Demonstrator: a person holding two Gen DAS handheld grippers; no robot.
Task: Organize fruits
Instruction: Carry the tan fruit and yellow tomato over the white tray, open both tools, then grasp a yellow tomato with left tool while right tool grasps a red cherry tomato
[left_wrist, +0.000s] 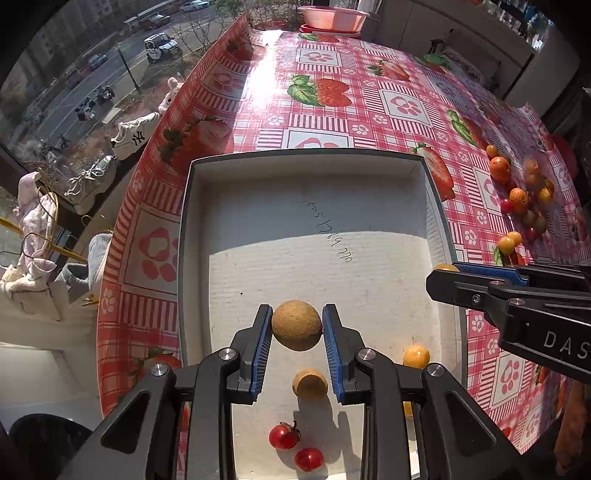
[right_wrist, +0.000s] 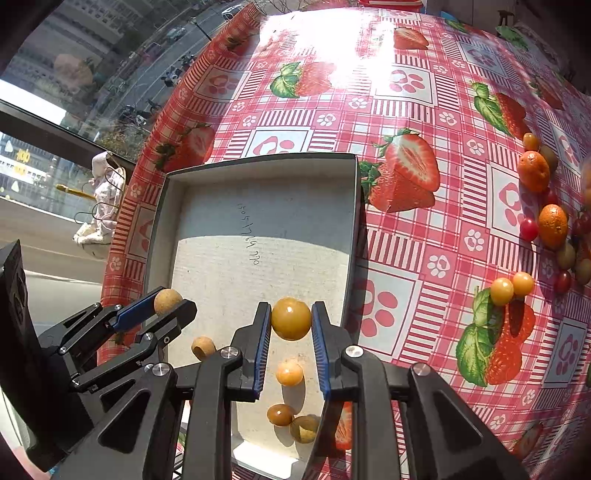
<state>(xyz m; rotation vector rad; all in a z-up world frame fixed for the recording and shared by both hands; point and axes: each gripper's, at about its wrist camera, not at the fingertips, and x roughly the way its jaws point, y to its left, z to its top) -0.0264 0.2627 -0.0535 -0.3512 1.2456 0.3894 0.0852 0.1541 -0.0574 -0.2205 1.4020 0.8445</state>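
My left gripper (left_wrist: 297, 325) is shut on a rough tan longan (left_wrist: 296, 325) and holds it above the near part of the white box (left_wrist: 413, 162). It also shows in the right wrist view (right_wrist: 168, 301). My right gripper (right_wrist: 291, 319) is shut on a smooth yellow-orange cherry tomato (right_wrist: 291, 318) over the box's near right part; it shows at the right in the left wrist view (left_wrist: 448, 271). In the box lie another longan (left_wrist: 309, 384), two red cherry tomatoes (left_wrist: 283, 435) and a yellow fruit (left_wrist: 416, 356).
The box (right_wrist: 354, 162) stands on a table with a red strawberry-pattern cloth (right_wrist: 406, 110). A pile of loose fruit lies at the right: oranges (right_wrist: 533, 171), red and yellow cherry tomatoes (right_wrist: 501, 291), longans. A pink bowl (left_wrist: 332, 18) stands at the far edge. A window is at the left.
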